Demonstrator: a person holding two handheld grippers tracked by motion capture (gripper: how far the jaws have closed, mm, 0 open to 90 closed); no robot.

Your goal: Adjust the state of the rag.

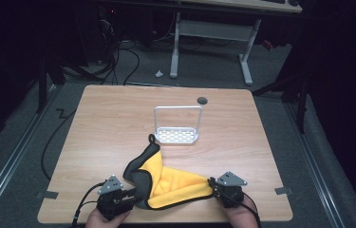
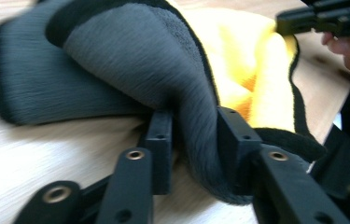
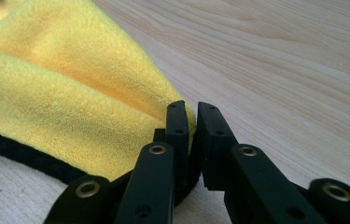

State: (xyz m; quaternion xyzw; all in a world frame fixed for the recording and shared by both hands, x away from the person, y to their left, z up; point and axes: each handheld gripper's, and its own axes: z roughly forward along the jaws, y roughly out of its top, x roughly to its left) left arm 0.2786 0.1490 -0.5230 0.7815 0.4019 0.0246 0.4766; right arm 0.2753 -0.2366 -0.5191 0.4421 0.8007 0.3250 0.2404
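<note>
High view, lower middle: both grippers, left gripper (image 1: 135, 194) and right gripper (image 1: 212, 184), pinch the yellow-and-grey fleece cloth (image 1: 166, 183), jaws nearly closed.

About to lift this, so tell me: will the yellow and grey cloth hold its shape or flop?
The cloth will probably flop: it already sags and folds between the left gripper and right gripper. It looks light, and its fleecy pile probably grips well.

Overhead camera looks forward and down across the table (image 1: 118, 114); both gripper cameras sit close on the shared cloth (image 1: 175, 185).
</note>
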